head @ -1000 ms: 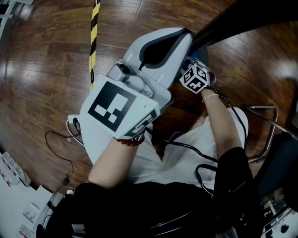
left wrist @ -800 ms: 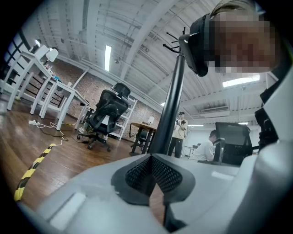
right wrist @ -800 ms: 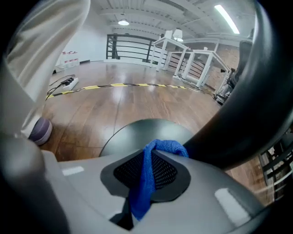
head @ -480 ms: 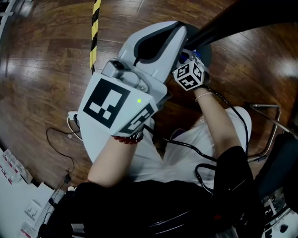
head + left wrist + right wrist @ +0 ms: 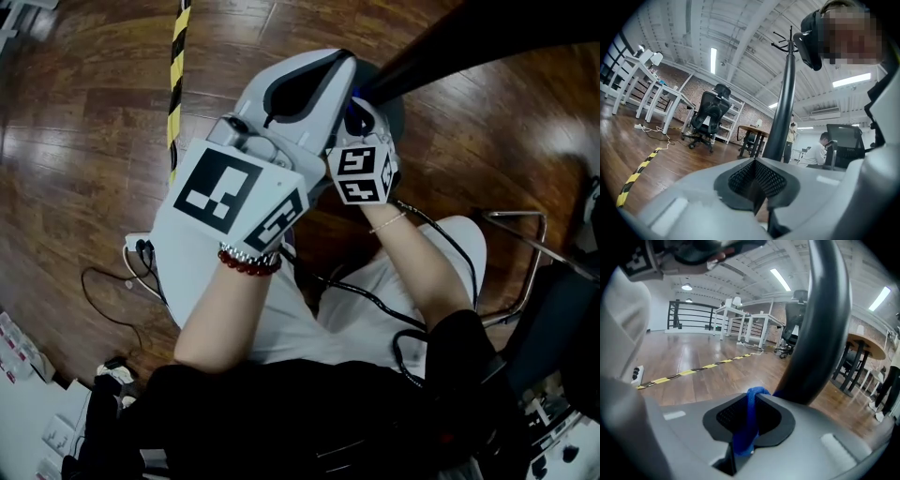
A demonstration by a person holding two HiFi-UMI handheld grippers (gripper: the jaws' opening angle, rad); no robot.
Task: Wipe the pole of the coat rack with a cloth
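Right gripper (image 5: 752, 398), clamped on the cloth (image 5: 746, 427) at the pole (image 5: 825, 324), has shifted left. Left gripper (image 5: 756, 183) jaws meet, empty.

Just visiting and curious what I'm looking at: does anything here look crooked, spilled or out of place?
Nothing stands out. The right gripper is shut on the blue cloth, right at the dark pole. The left gripper is shut and empty. Only a power strip lies loose on the wood floor.

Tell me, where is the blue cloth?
In the right gripper view, the cloth is pinched in the right gripper, low centre, against the dark pole.
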